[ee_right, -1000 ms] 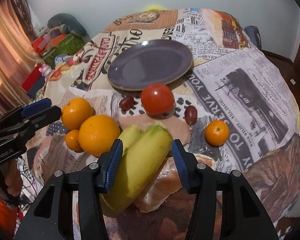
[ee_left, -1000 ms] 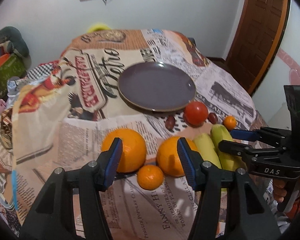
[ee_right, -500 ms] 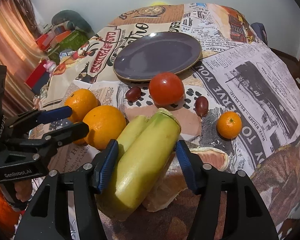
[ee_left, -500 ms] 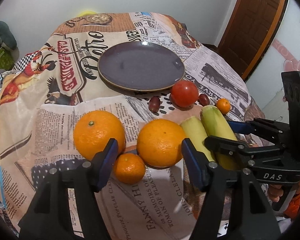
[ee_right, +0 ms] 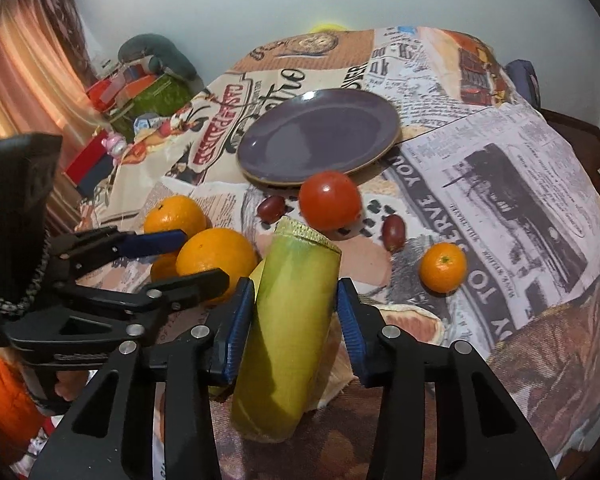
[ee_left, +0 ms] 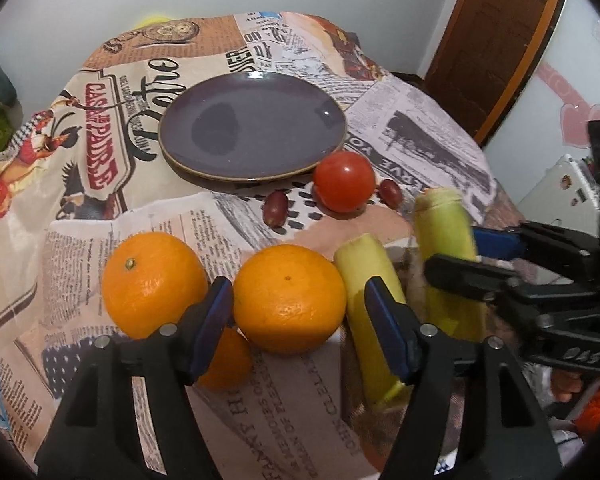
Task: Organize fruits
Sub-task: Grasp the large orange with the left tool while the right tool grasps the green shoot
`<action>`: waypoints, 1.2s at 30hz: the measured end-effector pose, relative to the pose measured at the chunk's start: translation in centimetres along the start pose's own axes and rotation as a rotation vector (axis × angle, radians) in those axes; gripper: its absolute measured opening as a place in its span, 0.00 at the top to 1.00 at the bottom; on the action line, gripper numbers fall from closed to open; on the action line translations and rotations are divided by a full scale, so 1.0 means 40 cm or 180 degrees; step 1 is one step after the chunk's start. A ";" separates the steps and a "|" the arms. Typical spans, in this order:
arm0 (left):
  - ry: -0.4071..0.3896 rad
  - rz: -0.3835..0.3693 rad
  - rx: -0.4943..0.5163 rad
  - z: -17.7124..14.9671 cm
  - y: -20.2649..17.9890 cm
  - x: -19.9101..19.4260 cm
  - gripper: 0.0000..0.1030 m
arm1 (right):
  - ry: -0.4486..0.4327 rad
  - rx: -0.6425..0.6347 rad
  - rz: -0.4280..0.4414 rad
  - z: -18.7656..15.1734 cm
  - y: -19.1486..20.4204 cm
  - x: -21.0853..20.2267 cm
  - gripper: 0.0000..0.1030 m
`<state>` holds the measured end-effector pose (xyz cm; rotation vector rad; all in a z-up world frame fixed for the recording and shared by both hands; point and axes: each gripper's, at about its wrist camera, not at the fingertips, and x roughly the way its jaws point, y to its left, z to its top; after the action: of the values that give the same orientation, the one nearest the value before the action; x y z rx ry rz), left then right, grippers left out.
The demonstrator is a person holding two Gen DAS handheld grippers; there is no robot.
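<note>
Your right gripper (ee_right: 296, 312) now clamps, lifts pale green-yellow husked corn cob (ee_right: 292, 320), tilted off newspaper-print tablecloth (ee_right: 500, 200). Left gripper (ee_left: 300, 316) has closed in, wide open around big round orange (ee_left: 290, 298), not gripping. Purple ceramic plate (ee_left: 252, 128) beyond awaits both.

**Fruit layout on worktop**

Plate (ee_left: 252, 128) sits at centre of the worktop (ee_left: 420, 120). Before it: tomato (ee_left: 343, 181), flanked by two grapes (ee_left: 276, 208). Nearer, left to right: three oranges (ee_left: 290, 298), two corn cobs (ee_left: 366, 280), one mandarin (ee_right: 443, 267).
</note>
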<state>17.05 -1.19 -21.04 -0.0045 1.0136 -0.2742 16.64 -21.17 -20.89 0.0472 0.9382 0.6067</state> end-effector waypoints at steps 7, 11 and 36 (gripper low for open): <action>0.0155 -0.0159 -0.0236 0.013 0.039 0.060 0.35 | -0.0048 -0.0032 0.0011 0.005 0.000 -0.007 0.64; 0.0200 -0.0191 -0.0260 0.010 0.038 0.075 0.36 | -0.0058 -0.0023 0.0021 0.006 -0.001 -0.005 0.64; -0.0555 0.0152 -0.0382 0.089 0.057 -0.138 0.38 | -0.0550 -0.0308 -0.0148 0.103 0.044 -0.099 0.66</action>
<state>17.80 1.85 -14.84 -0.1113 0.8543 -0.1658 17.26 -20.83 -14.93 -0.0087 0.7401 0.5944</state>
